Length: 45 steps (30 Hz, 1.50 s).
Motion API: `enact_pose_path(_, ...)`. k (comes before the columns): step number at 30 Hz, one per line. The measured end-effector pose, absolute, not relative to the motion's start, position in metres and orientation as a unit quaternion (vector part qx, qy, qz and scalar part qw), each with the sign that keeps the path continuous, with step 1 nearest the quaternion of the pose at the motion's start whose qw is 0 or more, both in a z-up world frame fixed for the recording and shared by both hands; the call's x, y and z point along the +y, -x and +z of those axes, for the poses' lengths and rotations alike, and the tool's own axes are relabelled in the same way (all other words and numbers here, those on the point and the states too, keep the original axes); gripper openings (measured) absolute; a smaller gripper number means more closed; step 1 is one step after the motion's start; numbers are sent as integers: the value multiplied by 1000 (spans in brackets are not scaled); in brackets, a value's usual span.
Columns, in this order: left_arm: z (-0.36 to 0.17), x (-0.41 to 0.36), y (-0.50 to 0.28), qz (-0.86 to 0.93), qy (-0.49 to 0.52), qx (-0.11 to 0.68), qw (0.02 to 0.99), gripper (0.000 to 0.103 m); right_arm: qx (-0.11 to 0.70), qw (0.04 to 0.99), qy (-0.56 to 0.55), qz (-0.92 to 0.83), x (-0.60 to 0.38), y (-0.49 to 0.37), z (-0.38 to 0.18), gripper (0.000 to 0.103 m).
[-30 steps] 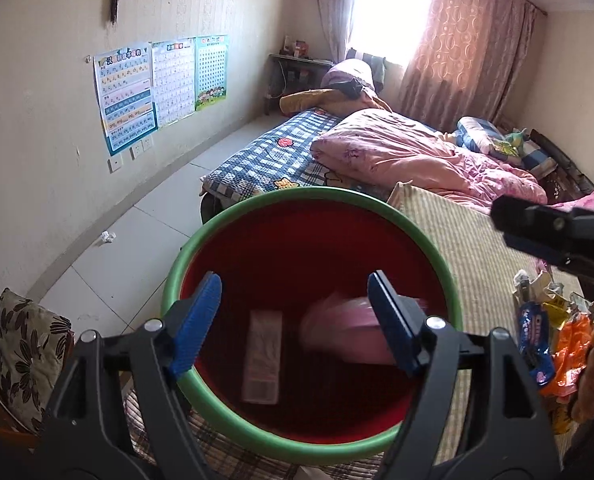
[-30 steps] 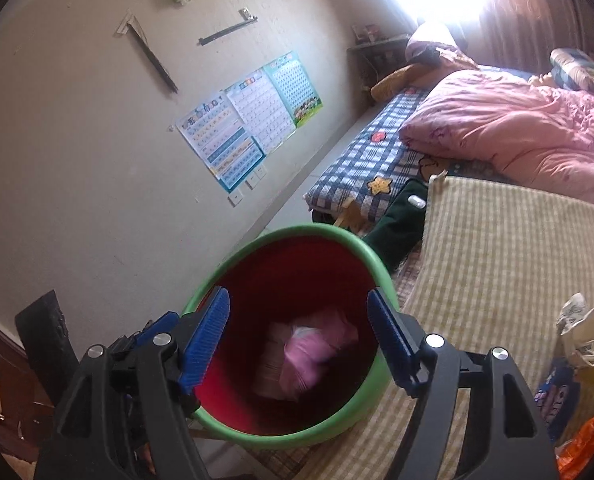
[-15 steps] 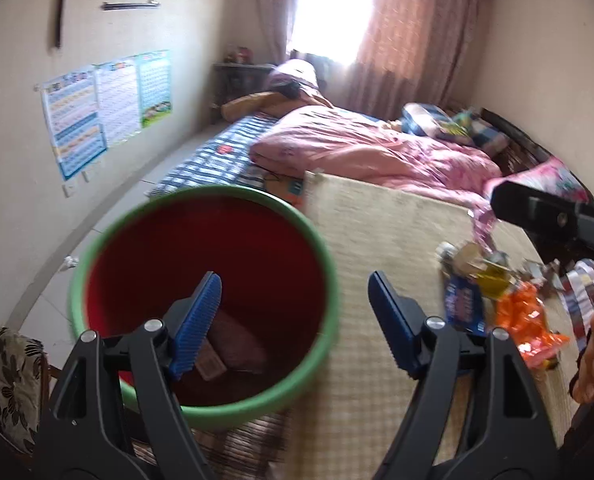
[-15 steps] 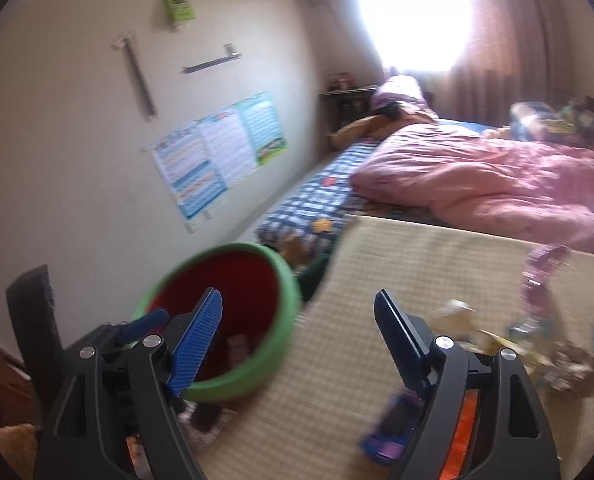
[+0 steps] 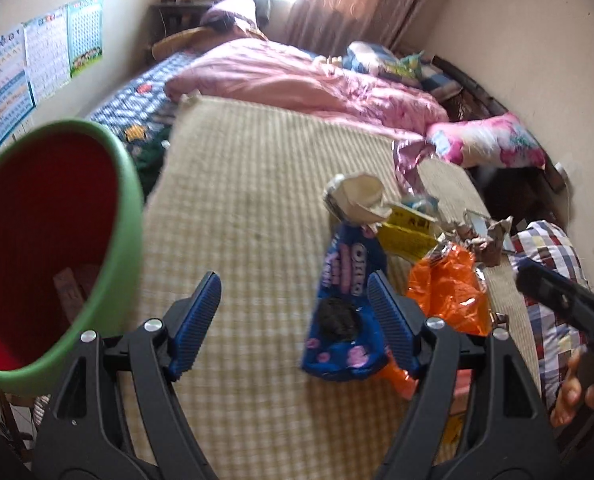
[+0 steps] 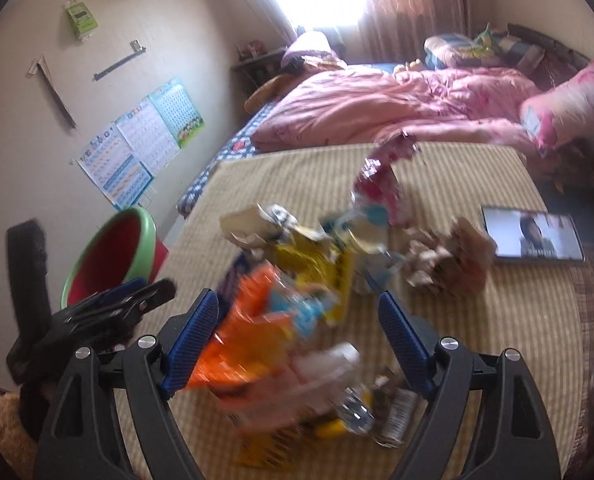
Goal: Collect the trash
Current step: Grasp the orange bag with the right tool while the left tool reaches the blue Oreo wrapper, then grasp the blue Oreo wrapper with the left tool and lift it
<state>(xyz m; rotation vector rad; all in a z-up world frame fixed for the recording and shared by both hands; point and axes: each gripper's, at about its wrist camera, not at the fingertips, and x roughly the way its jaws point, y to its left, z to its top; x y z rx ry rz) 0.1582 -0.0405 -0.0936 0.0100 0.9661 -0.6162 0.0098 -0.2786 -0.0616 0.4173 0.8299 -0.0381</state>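
A pile of trash lies on the woven mat (image 5: 237, 208): a blue Oreo wrapper (image 5: 347, 280), an orange wrapper (image 5: 451, 292), yellow packaging (image 5: 407, 232) and crumpled paper (image 5: 361, 196). My left gripper (image 5: 293, 300) is open above the mat, and the Oreo wrapper lies by its right finger, unpressed. My right gripper (image 6: 299, 312) hovers over the blurred orange wrapper (image 6: 249, 320) and yellow packaging (image 6: 317, 264); its jaws are opening and grip nothing. The green bin with a red inside (image 5: 125, 208) stands at the left, also in the right wrist view as the bin (image 6: 147, 232).
A pink quilt (image 5: 297, 80) and a flowered pillow (image 5: 489, 144) lie beyond the mat. A lit tablet (image 6: 531, 238) rests on the mat's right side. A checked cloth (image 5: 545, 248) lies at the right edge. Posters (image 6: 137, 144) hang on the left wall.
Both grippers swung right, away from over the bin to the trash pile on the mat. A pink wrapper seen dropping into the bin is out of sight. The right jaws stand wider.
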Motion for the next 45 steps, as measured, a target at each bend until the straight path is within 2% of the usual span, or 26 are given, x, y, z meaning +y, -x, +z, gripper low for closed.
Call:
enact_pose_path(10,-133,-79,-149,-256,-16,500,827,73,424,872,-240,53,-280,4,-73,80)
enact_pose_path(15,-131,-79,-139,-246,-6,499,831,62,434,863,-250,65,-280,-7,-79,80)
enact_pose_path(24,-134,-71,-127,-224,-19,503,834,61,451,852,-253,78,-270,-31,-89,79)
enact_pose_path(26,-133,-66,-126,-218,-13,505,835,61,457,846,-258,88,-269,-34,-95,63)
enact_pose_path(29,-126,-61,-122,-214,-11,497,841,62,459,844,-260,95,-268,-34,-98,52)
enact_pose_path(37,-121,-53,-129,-210,-17,488,847,62,412,867,-262,103,-276,-22,-66,49)
enact_pose_path(45,-134,-65,-141,-213,-42,498,840,62,404,869,-272,89,-285,-15,-59,50)
